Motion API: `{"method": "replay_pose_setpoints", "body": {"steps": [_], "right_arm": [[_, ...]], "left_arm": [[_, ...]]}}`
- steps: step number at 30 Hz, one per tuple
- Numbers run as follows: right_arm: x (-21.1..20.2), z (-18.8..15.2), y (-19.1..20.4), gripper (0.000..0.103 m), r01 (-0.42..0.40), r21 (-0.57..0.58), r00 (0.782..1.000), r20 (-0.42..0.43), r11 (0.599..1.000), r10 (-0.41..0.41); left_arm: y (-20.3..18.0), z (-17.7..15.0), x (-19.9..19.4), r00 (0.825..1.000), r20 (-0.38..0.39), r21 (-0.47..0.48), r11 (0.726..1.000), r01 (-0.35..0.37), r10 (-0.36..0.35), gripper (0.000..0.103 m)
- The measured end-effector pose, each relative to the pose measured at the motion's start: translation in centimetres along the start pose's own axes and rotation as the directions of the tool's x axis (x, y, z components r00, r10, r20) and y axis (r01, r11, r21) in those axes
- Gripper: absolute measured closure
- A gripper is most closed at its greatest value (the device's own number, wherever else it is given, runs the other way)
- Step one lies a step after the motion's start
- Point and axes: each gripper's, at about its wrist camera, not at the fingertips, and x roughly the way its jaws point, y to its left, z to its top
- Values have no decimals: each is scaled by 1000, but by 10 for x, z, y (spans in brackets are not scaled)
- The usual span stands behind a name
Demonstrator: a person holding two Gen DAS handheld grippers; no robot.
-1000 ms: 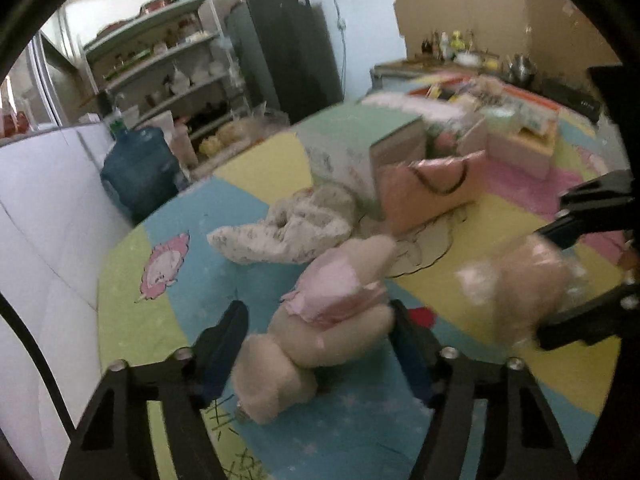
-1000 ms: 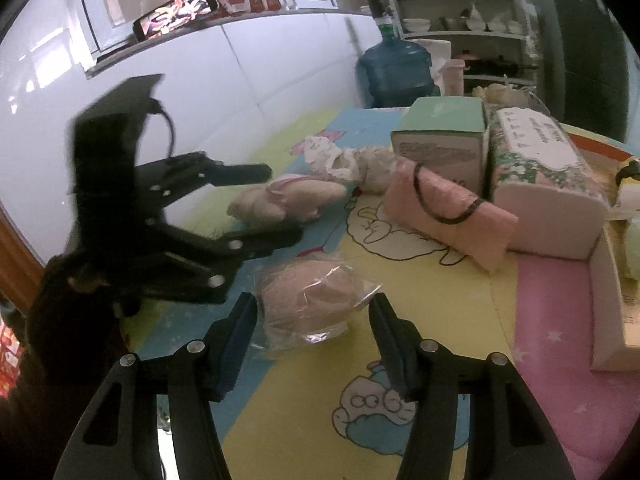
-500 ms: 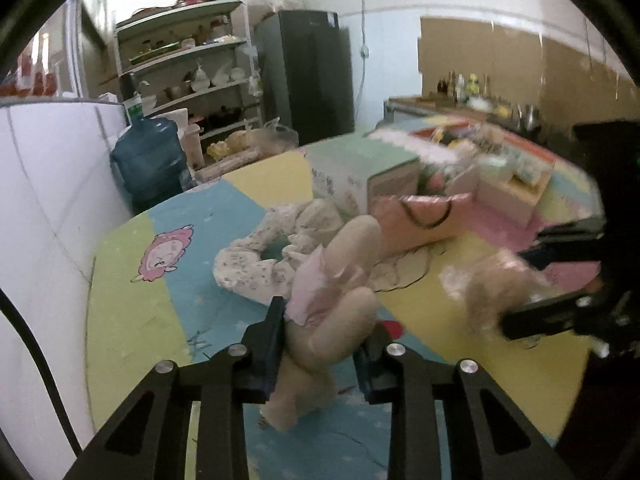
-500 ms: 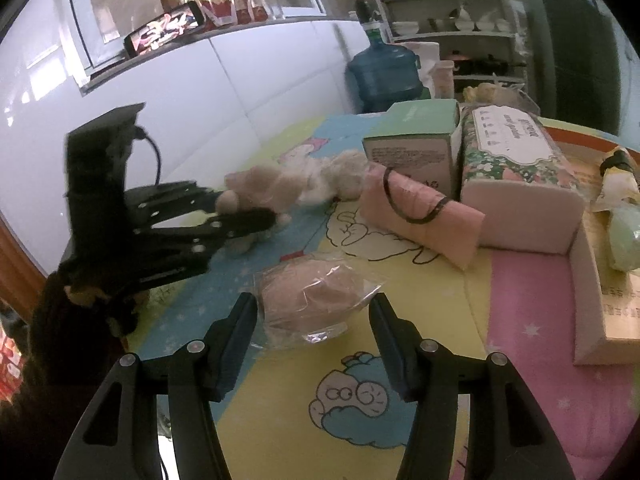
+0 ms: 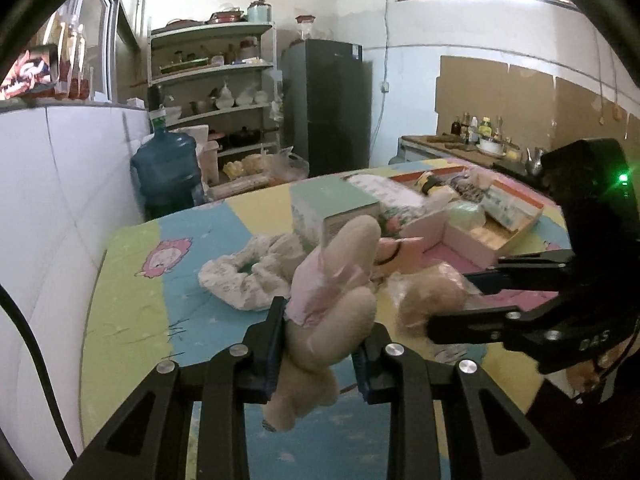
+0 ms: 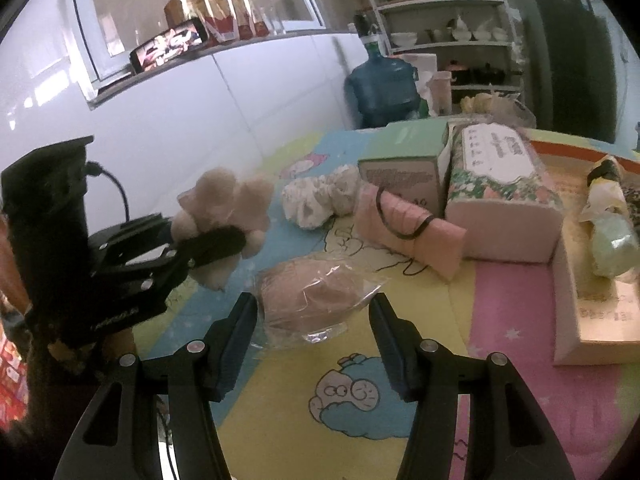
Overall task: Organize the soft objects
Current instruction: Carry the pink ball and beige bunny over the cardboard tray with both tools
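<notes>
1. Fingers of left gripper (image 5: 320, 344) clenching plush toy (image 5: 332, 280) at lower centre, having just been closing, lifting it clear of the table (image 5: 132, 312).
2. Squashing easily, weighing little; gripping the thick middle, not the floppy limbs.
3. Right gripper (image 6: 314, 334) at lower centre, fingers released, straddling bagged soft toy (image 6: 308, 300); crinkly wrap probably slipping.

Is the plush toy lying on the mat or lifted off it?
Lifted. The left hand-held gripper is clamped on the plush toy, and in the right wrist view the toy hangs clear above the mat.
</notes>
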Motion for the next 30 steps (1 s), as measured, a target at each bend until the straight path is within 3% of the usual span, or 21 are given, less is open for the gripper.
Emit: {"method": "replay_pose_setpoints", "body": {"steps": [15,23,30], "right_arm": [[-65,12,-31,43,85,48,984,156,995,-91],[-114,15,-68,43,158,97,955,237,983,-177],[-156,6,-107,43,233,163,918,289,959,-272]], "left_arm": [[-53,36,-15,991,137,-185,982,38,-13,73],[-81,55,3,992,125,-249,968,21,10,73],[-114,71,24,993,120,-271,962,28,4,73]]}}
